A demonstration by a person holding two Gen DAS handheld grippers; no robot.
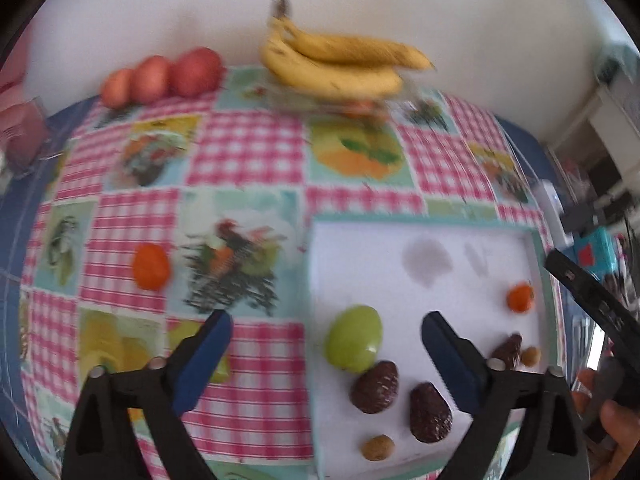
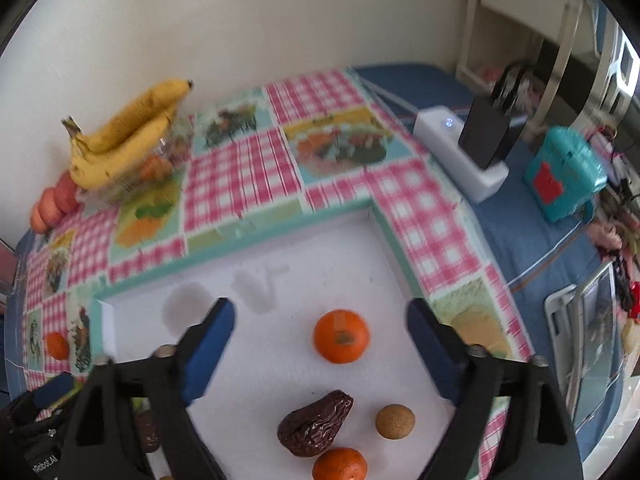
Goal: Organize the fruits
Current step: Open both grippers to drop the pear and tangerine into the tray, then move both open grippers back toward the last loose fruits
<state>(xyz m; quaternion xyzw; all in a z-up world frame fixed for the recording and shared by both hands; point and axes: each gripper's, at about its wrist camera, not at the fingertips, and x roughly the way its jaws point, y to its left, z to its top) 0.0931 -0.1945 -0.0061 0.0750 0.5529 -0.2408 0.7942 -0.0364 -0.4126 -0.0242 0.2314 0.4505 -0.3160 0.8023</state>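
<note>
A white tray [image 1: 472, 240] lies on the checked tablecloth. In the left wrist view it holds a green fruit [image 1: 354, 338], two dark dates [image 1: 376, 387], a small orange [image 1: 521, 298] and small brown nuts [image 1: 377, 447]. My left gripper [image 1: 326, 334] is open and empty, with the green fruit between its fingers. My right gripper [image 2: 320, 320] is open and empty above the tray [image 2: 340, 248], over an orange [image 2: 341, 336], a date [image 2: 316, 424], a brown nut [image 2: 395, 421] and a second orange [image 2: 339, 465]. A loose orange [image 1: 151, 267] lies on the cloth to the left.
Bananas [image 1: 336, 60] rest on a clear bowl at the back by the wall, with three red fruits [image 1: 160, 76] to their left. A white box with a black device [image 2: 460, 148] and a teal box [image 2: 564, 172] stand on the blue surface at right.
</note>
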